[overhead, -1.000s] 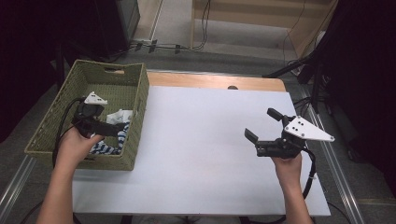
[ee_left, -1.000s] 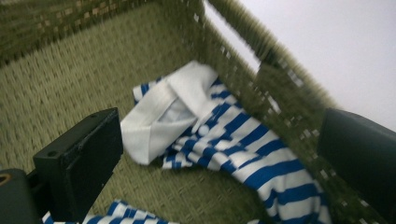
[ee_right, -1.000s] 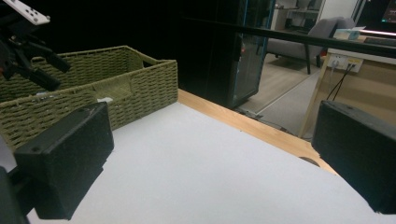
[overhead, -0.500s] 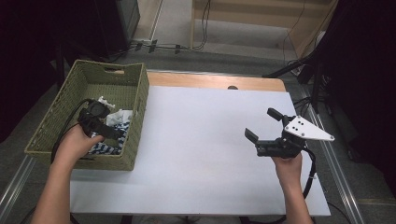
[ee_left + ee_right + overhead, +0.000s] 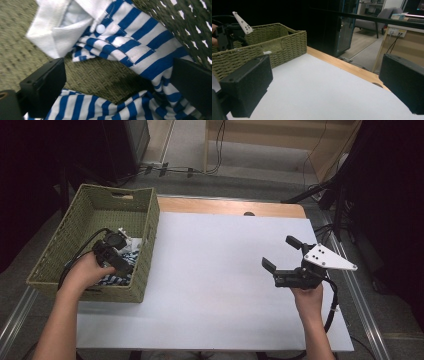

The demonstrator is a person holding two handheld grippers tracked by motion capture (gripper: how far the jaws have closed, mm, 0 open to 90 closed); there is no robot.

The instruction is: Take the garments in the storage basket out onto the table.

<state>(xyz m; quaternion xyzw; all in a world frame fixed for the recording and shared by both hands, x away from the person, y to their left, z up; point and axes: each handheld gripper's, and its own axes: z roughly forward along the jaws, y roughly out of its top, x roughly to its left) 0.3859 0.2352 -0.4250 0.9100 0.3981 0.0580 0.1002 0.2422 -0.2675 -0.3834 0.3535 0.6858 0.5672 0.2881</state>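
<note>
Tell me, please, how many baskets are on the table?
1. The green woven basket stands at the table's left edge, holding a blue-and-white striped garment; the left gripper reaches into it.

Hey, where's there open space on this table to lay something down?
The white table lies bare between the wicker basket and the right hand-held gripper, up to the wooden edge. It is crowded inside the basket, with the striped shirt and left hand-held gripper.
</note>
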